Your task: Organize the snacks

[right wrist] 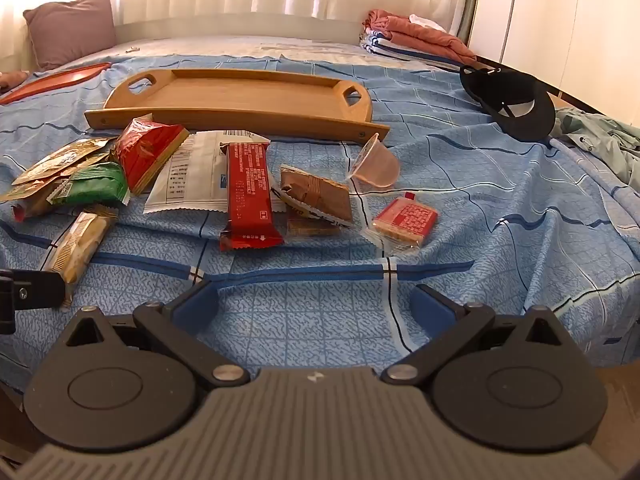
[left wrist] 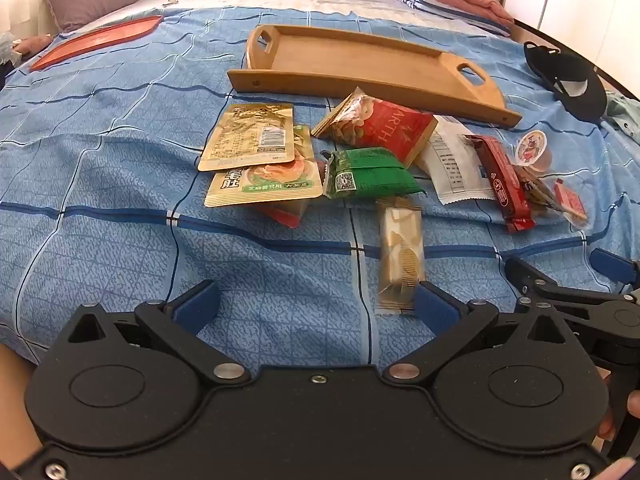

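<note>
Several snack packets lie in a loose pile on the blue checked bedspread, in front of an empty wooden tray (left wrist: 360, 60) (right wrist: 240, 98). Among them are gold pouches (left wrist: 252, 136), a red nut bag (left wrist: 380, 126) (right wrist: 150, 152), a green packet (left wrist: 372, 174) (right wrist: 94, 184), a white packet (right wrist: 188, 176), a dark red bar (left wrist: 502, 180) (right wrist: 248, 196), a beige wafer bar (left wrist: 400, 256) (right wrist: 78, 248), a jelly cup (right wrist: 376, 164) and a small red biscuit pack (right wrist: 404, 220). My left gripper (left wrist: 316, 304) is open, just short of the wafer bar. My right gripper (right wrist: 316, 304) is open over bare bedspread.
A black cap (right wrist: 516, 102) lies at the right, with a green garment (right wrist: 600, 140) beside it. A red tray (left wrist: 96, 40) rests at the far left near a purple pillow (right wrist: 72, 28). Folded bedding (right wrist: 412, 38) sits at the back.
</note>
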A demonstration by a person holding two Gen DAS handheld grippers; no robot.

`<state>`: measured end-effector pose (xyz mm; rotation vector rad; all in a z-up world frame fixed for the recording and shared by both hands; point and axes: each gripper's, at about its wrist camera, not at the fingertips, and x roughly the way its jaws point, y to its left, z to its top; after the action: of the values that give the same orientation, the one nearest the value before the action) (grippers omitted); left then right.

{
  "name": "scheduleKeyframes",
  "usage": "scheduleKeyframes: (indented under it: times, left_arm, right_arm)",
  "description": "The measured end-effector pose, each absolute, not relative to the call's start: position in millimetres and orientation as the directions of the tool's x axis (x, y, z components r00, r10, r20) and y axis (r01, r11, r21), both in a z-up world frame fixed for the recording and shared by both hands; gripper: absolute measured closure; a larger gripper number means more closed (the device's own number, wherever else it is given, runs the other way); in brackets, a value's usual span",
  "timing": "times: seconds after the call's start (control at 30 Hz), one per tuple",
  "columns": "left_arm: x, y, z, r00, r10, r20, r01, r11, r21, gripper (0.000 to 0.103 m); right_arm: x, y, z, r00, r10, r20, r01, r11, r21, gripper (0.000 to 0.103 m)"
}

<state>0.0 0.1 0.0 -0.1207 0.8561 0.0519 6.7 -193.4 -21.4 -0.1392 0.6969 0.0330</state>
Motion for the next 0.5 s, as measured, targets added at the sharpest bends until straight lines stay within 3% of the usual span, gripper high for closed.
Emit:
scheduleKeyframes:
  times: [0.5]
  left_arm:
    - [3.0,-3.0,-1.8,0.642,0.015,-0.766,-0.090,0.994,-0.056,0.000]
  right_arm:
    - [5.9,-193.2,-21.6,0.769,-0.013,-0.639,-0.078,0.990,-0.114,0.000]
